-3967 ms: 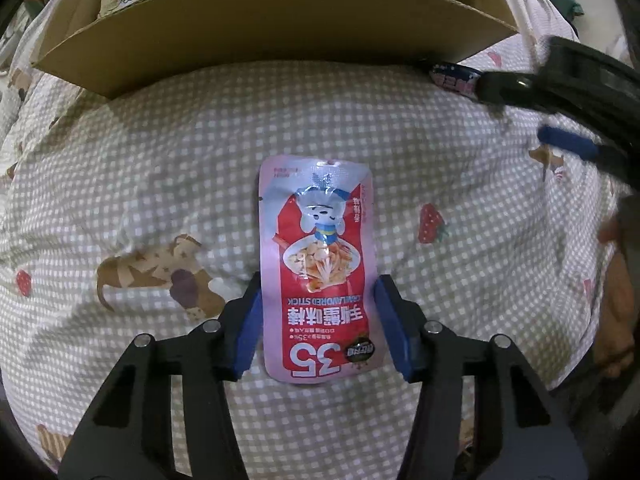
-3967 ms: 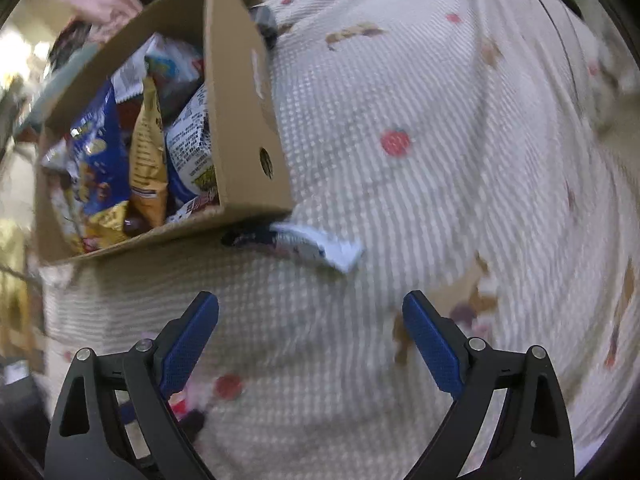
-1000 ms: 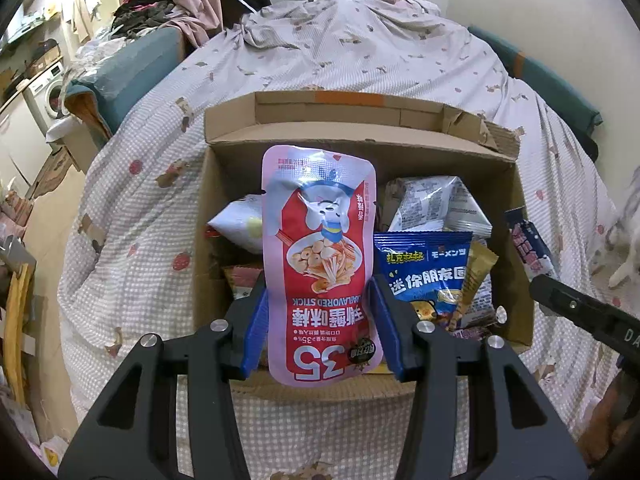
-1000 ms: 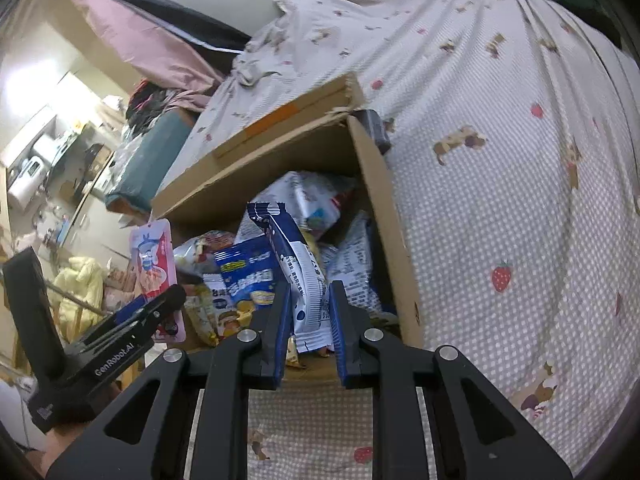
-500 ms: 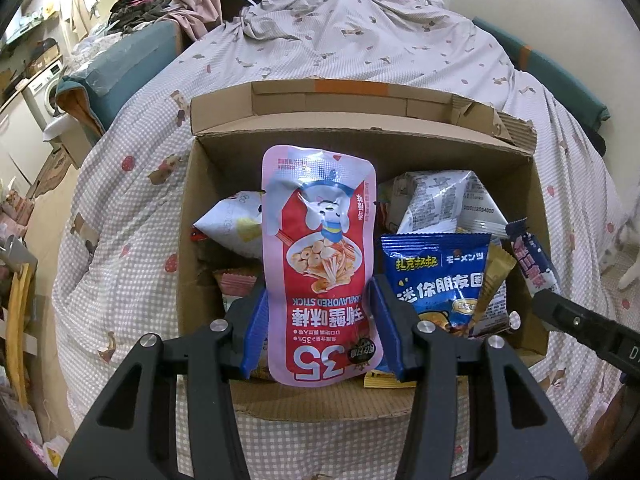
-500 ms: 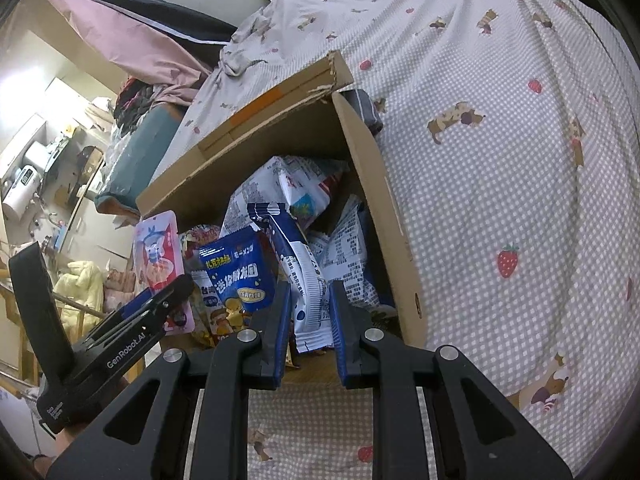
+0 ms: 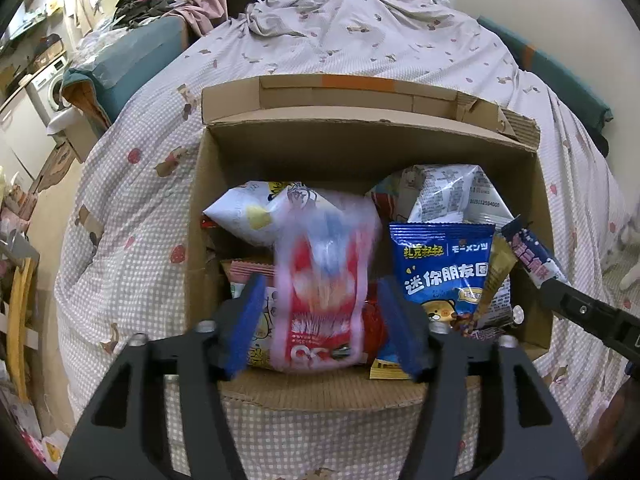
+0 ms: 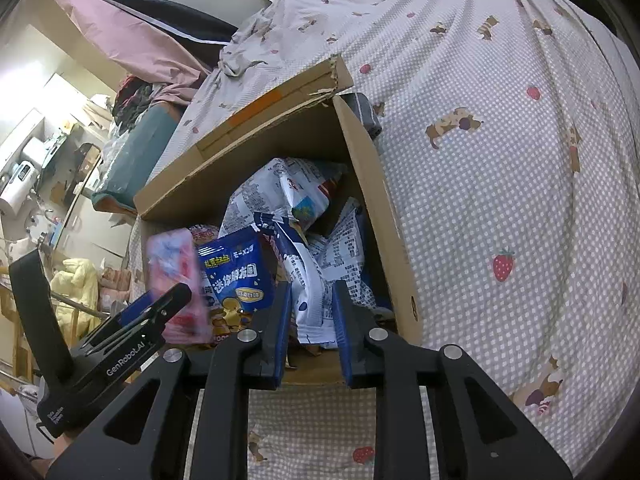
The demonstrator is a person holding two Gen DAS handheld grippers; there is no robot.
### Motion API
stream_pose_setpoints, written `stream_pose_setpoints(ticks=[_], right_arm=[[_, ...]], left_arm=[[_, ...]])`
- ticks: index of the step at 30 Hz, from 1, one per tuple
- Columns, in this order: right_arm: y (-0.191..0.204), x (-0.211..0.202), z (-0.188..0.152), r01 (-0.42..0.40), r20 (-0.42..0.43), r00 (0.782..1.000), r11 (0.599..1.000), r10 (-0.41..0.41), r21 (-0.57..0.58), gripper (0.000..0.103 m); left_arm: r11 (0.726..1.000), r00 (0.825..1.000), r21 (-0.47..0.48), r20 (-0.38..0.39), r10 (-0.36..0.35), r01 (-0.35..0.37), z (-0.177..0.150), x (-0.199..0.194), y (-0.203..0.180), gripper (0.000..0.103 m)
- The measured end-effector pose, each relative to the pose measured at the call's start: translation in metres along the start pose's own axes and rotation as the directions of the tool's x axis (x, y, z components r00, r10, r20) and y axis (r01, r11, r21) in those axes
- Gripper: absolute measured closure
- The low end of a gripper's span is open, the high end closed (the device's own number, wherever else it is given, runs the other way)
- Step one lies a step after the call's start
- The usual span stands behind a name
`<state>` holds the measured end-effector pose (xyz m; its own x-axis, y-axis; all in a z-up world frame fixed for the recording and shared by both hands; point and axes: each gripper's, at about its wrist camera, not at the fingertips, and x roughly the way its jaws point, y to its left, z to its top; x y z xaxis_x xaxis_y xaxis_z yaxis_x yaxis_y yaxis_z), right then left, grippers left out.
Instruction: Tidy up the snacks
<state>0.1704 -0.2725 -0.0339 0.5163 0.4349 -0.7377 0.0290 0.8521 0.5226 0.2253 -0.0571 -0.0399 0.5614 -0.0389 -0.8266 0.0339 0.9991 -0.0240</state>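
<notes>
Risk: pink pouch (image 7: 324,292), blurred between the spread left gripper (image 7: 322,328), may topple at 6 o'clock over the cardboard box (image 7: 368,148) rim; right gripper (image 8: 310,332) clamps the blue-white packet (image 8: 308,280).

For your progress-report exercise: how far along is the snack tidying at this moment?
Done: several bags already sit in the cardboard box. In hand: the pink pouch, blurred, seems to be dropping from the open left gripper into it; the right gripper grips a blue-and-white packet above it. Left: release that packet.
</notes>
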Motion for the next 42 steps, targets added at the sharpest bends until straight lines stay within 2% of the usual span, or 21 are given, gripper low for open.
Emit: stream_pose_setpoints(ticks=[2, 5, 7, 8, 9, 11, 14, 16, 21, 25, 27, 29, 37, 42], right_arm=[[0.0, 0.001, 0.0, -0.007, -0.011, 1.0, 1.0, 0.007, -0.003, 0.079], [0.001, -0.001, 0.001, -0.007, -0.011, 1.0, 1.0, 0.007, -0.008, 0.079], [0.003, -0.003, 0.001, -0.009, -0.008, 1.0, 1.0, 0.009, -0.014, 0.075], [0.004, -0.005, 0.002, -0.011, -0.004, 1.0, 1.0, 0.011, -0.02, 0.064], [0.005, -0.007, 0.002, -0.011, 0.002, 1.0, 1.0, 0.011, -0.024, 0.039], [0.007, -0.016, 0.001, -0.002, 0.041, 0.999, 1.0, 0.003, -0.029, 0.018], [0.01, -0.026, 0.001, -0.001, 0.076, 0.997, 0.999, 0.004, -0.043, 0.016], [0.012, -0.031, 0.001, -0.005, 0.081, 0.997, 0.999, 0.008, -0.045, 0.014], [0.025, -0.056, -0.007, -0.008, 0.149, 0.989, 0.995, 0.023, -0.101, 0.006], [0.038, -0.076, -0.019, 0.034, 0.196, 0.981, 0.989, -0.005, -0.144, 0.0], [0.045, -0.084, -0.028, 0.067, 0.218, 0.975, 0.984, -0.03, -0.163, 0.0], [0.05, -0.091, -0.035, 0.071, 0.224, 0.974, 0.981, -0.029, -0.182, 0.0], [0.06, -0.117, -0.067, 0.08, 0.257, 0.966, 0.971, -0.021, -0.223, 0.0], [0.072, -0.127, -0.087, 0.122, 0.325, 0.945, 0.948, -0.021, -0.295, 0.0]], left_arm=[[1.0, 1.0, -0.01, 0.023, -0.004, 0.004, 0.0, -0.006, 0.002, 0.017], [1.0, 0.999, -0.018, 0.054, 0.002, -0.001, 0.0, -0.017, 0.005, 0.015], [1.0, 0.998, -0.012, 0.059, 0.002, -0.001, 0.0, -0.022, 0.006, 0.015], [1.0, 0.998, -0.005, 0.059, 0.002, -0.001, 0.0, -0.024, 0.007, 0.015], [1.0, 0.998, 0.0, 0.059, 0.004, -0.004, 0.0, -0.027, 0.007, 0.015], [1.0, 0.998, -0.001, 0.062, 0.012, -0.012, -0.002, -0.032, 0.01, 0.015], [1.0, 0.998, -0.019, 0.063, 0.025, -0.024, -0.005, -0.042, 0.015, 0.015], [0.997, 0.995, -0.049, 0.074, 0.064, -0.061, -0.008, -0.051, 0.021, 0.015], [0.996, 0.995, -0.086, 0.097, 0.036, -0.028, -0.017, -0.071, 0.036, 0.015], [0.996, 0.99, -0.086, 0.135, 0.032, -0.021, -0.022, -0.09, 0.043, 0.013], [0.996, 0.989, -0.092, 0.145, 0.014, -0.001, -0.027, -0.099, 0.047, 0.004], [0.995, 0.986, -0.097, 0.167, 0.004, 0.013, -0.034, -0.111, 0.051, 0.001], [0.998, 0.975, -0.056, 0.221, -0.017, 0.03, -0.064, -0.141, 0.056, 0.001], [0.998, 0.969, -0.057, 0.247, -0.022, 0.037, -0.082, -0.154, 0.057, 0.0]])
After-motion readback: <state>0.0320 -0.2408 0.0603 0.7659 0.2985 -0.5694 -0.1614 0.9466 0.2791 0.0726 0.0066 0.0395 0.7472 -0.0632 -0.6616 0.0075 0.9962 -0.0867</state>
